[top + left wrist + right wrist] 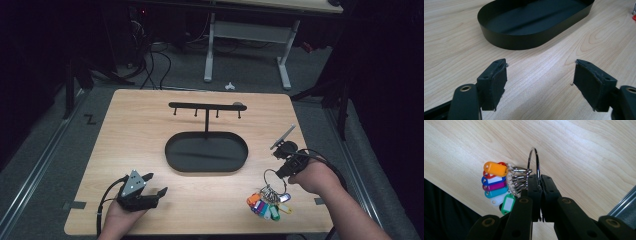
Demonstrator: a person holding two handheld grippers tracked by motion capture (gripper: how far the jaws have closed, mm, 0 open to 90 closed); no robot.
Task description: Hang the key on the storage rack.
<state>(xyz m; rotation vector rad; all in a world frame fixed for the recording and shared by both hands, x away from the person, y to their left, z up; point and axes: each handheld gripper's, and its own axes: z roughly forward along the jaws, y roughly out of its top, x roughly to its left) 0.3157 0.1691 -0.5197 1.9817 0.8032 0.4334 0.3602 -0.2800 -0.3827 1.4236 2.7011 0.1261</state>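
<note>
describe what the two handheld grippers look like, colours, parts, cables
Both are black with two jaws. The left gripper carries a grey three-cornered plate and flat dark pads, with brass-coloured rivets on the jaw arms. A black cable loops from the right gripper. Forearms are bare, no sleeves.

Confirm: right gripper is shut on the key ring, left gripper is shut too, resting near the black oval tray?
Not quite. The left gripper is open: the left gripper view shows its jaws wide apart with bare table between them. The right gripper is shut on the key ring, and the black oval tray lies nearby.
</note>
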